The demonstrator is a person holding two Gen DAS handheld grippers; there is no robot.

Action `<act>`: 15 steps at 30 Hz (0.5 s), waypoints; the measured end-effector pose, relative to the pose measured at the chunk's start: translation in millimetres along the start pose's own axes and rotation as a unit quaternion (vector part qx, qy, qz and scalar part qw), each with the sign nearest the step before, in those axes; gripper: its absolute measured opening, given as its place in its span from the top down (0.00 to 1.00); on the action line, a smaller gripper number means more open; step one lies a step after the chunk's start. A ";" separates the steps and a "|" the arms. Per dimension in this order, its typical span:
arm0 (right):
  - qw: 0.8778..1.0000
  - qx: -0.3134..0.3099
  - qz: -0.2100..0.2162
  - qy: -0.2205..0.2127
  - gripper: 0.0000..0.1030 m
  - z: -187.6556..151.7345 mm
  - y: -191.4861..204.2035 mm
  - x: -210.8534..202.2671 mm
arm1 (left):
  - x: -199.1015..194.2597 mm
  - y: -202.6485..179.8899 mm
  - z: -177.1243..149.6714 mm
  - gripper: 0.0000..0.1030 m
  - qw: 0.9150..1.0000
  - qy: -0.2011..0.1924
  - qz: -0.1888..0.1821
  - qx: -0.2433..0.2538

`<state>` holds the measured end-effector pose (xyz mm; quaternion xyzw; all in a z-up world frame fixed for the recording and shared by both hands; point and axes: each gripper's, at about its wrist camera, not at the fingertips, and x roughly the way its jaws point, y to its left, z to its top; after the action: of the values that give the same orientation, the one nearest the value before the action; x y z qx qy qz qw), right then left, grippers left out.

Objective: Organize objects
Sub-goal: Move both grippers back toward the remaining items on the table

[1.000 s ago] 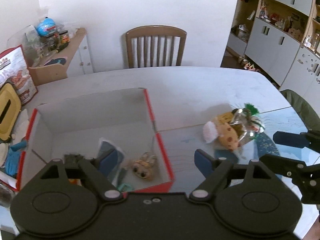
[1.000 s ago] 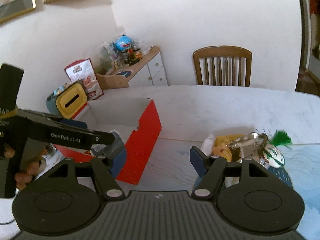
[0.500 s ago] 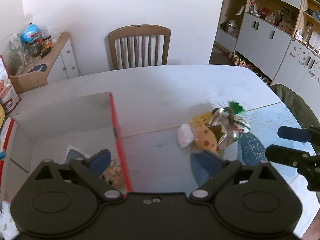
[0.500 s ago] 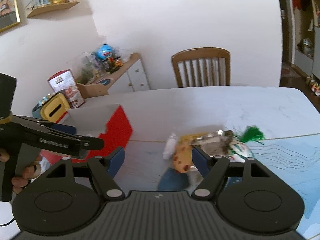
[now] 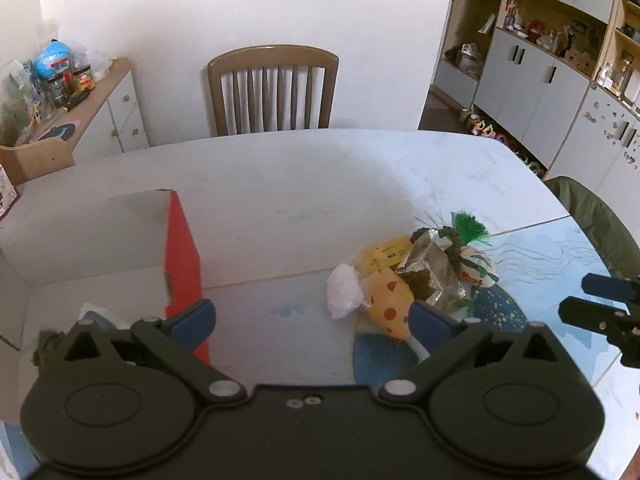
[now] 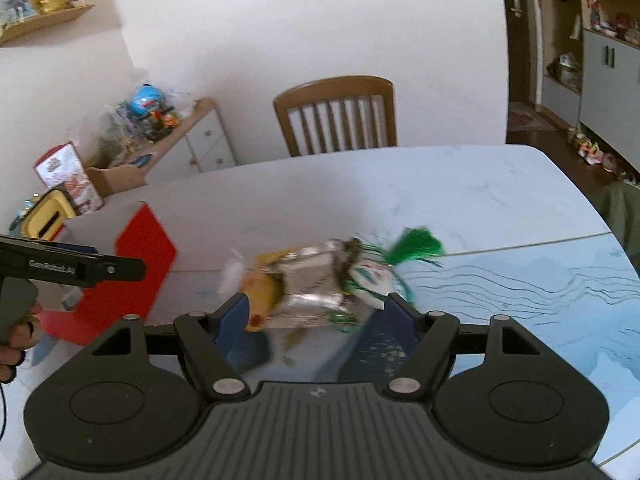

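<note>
Right claw [image 6: 316, 314] wide open, empty; toy pile [image 6: 320, 280] at 12 o'clock, lying 9-to-3; left claw [image 5: 310, 320] open, farther

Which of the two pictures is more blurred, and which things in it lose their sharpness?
Right wrist view: motion blur smears the toy pile and the red box, while the right claw stays sharp. Left wrist view: the toy pile is clearer; only the red box edge is soft.
</note>
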<state>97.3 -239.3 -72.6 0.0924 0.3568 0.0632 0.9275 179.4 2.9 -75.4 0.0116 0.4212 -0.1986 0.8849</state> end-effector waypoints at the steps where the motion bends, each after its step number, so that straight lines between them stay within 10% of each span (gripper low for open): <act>1: 1.000 0.001 -0.004 0.002 0.28 0.6 -4.5 3.2 | 5.1 -1.5 1.1 0.01 1.000 0.003 0.002 -0.003; 15: 0.999 -0.006 -0.017 0.049 0.28 5.4 -41.3 58.3 | 67.1 -21.0 6.0 0.01 0.999 0.014 0.026 0.020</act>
<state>146.1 -269.6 -115.5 0.0776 0.4029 0.0545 0.9103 214.3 -40.5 -118.9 0.0436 0.4294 -0.1834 0.8832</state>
